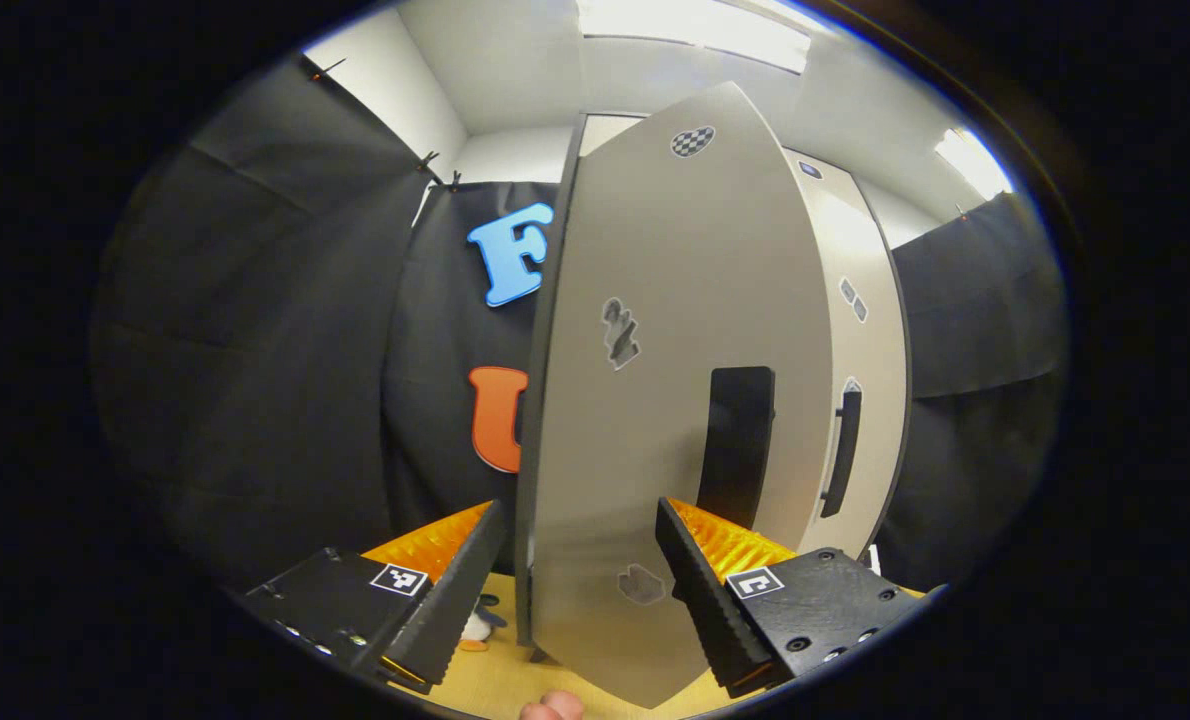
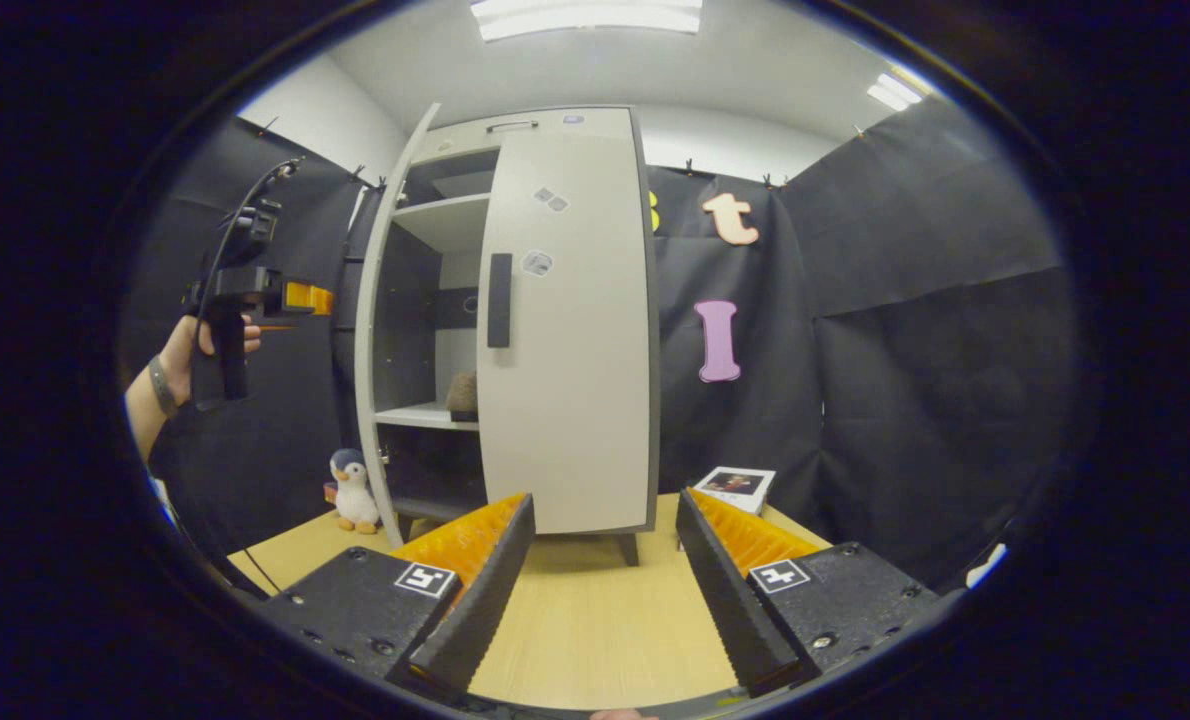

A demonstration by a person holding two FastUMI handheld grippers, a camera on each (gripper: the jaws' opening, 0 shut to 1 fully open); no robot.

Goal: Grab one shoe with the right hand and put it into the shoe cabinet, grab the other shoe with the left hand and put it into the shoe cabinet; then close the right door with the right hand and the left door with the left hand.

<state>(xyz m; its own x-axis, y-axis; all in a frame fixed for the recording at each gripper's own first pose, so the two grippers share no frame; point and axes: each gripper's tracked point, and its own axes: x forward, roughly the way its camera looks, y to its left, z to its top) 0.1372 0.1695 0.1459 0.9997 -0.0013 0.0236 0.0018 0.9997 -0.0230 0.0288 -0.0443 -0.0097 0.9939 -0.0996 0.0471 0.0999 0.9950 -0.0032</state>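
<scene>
Both sets of jaws stand wide apart and hold nothing. In the left gripper view the left gripper (image 1: 580, 570) is right up at the shoe cabinet's left door (image 1: 675, 400), whose free edge rises between the two fingers; whether either finger touches the panel I cannot tell. That door stands partly open, its outer face turned toward the camera, with a dark vertical handle (image 1: 737, 445) on it, and beyond it the right door (image 1: 860, 400) lies flat with a handle of its own. In the right gripper view the right gripper (image 2: 603, 575) hangs over the pale wooden worktop (image 2: 595, 620), well back from the shoe cabinet (image 2: 515, 330), facing the closed right door (image 2: 570, 360). From there the left door (image 2: 380, 330) shows swung outward, leaving a gap through which the shelves are seen. On the middle shelf (image 2: 425, 415) sits one brownish shoe (image 2: 462, 395), just inside the edge of the closed door; the second shoe I cannot make out. To the left, a hand (image 2: 195, 350) holds the other gripper up beside the open door. A toy penguin (image 2: 353, 490) stands on the worktop by the cabinet's left foot, and a small box (image 2: 735, 487) lies to the cabinet's right.
</scene>
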